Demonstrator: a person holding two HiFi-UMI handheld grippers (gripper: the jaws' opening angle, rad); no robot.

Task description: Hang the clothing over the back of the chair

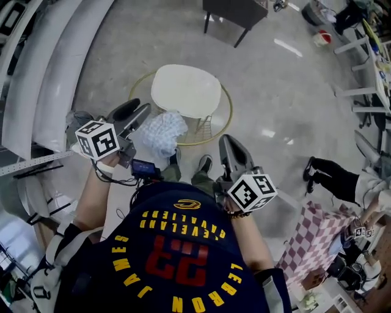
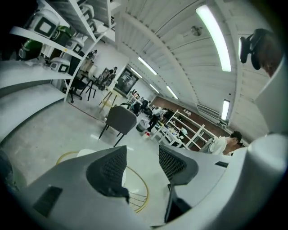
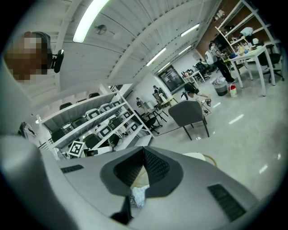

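Note:
A white chair (image 1: 186, 90) on a gold wire base stands on the floor in front of me. The clothing (image 1: 162, 131), a pale blue-and-white checked garment, is draped at the chair's near edge. My left gripper (image 1: 135, 112) hovers just left of the clothing, open and empty. In the left gripper view its jaws (image 2: 141, 164) stand apart, with the chair's gold ring (image 2: 143, 188) showing through the gap. My right gripper (image 1: 234, 153) is to the right of the clothing, clear of it, and shut. In the right gripper view its tips (image 3: 144, 155) meet, and the clothing (image 3: 138, 195) shows beyond them.
A dark grey chair (image 1: 238, 12) stands farther back. A seated person (image 1: 342, 180) and a pink checked cloth (image 1: 311, 235) are at the right. White shelving (image 1: 36, 73) runs along the left. My own shoes (image 1: 204, 164) are just behind the white chair.

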